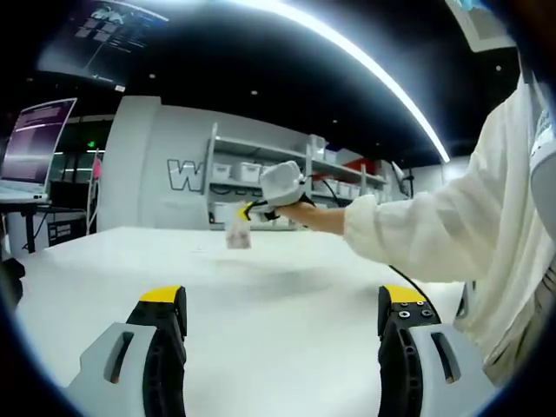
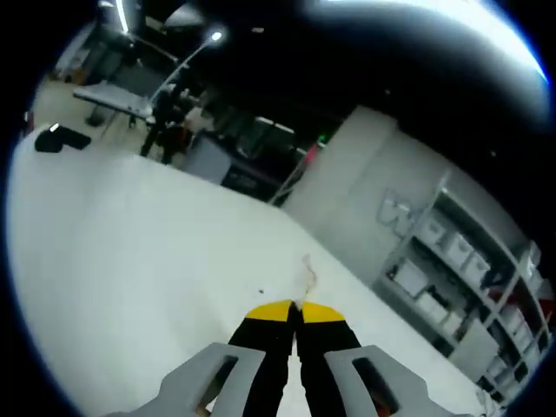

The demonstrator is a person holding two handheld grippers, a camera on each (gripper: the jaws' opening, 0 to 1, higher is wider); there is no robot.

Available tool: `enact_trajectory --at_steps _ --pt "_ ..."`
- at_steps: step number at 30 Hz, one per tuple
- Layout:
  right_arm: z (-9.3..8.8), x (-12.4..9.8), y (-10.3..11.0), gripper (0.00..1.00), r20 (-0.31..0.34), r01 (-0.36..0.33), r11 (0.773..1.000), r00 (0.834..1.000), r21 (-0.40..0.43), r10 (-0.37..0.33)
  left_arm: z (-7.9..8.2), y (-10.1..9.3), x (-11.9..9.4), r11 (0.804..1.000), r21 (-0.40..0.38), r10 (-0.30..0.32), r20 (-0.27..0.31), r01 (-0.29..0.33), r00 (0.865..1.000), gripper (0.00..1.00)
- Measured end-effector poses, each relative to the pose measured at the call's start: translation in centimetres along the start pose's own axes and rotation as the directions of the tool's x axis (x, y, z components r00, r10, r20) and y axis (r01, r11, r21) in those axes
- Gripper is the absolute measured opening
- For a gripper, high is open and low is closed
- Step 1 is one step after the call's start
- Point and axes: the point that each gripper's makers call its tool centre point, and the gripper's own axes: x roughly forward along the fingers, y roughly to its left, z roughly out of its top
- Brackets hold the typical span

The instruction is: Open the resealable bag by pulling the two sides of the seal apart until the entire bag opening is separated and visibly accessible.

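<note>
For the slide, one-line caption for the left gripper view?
Left gripper open over the white table; right gripper holds the bag up above the far side.

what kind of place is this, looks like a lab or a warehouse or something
Probably a lab or workshop. A large white table fills the foreground, metal shelving stacked with storage bins lines the far wall, and a monitor stands off to the side. The right claw holds a small bag above the table.

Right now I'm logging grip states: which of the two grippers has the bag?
The right gripper: its jaws are shut on the bag, held above the table. The left gripper stands open, empty.
</note>
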Motion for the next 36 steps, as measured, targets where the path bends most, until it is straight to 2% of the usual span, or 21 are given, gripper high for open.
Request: enact_trajectory --at_steps 12,25,36 --pt "0.7 -3.0 -0.4 0.00 0.027 0.000 1.000 1.000 0.000 0.000 0.1 -0.2 -0.4 1.000 0.000 0.004 0.009 -0.004 1.000 0.90" --pt "1.4 -4.9 0.0 0.00 0.055 -0.019 1.000 0.998 -0.015 0.020 0.0 -0.3 -0.5 1.000 -0.001 0.008 0.010 -0.008 1.000 0.90" --pt "1.1 -6.0 -0.2 0.00 0.062 -0.036 0.999 0.997 -0.009 0.036 -0.1 -0.6 -0.3 1.000 0.002 0.005 0.009 -0.005 1.000 0.90"
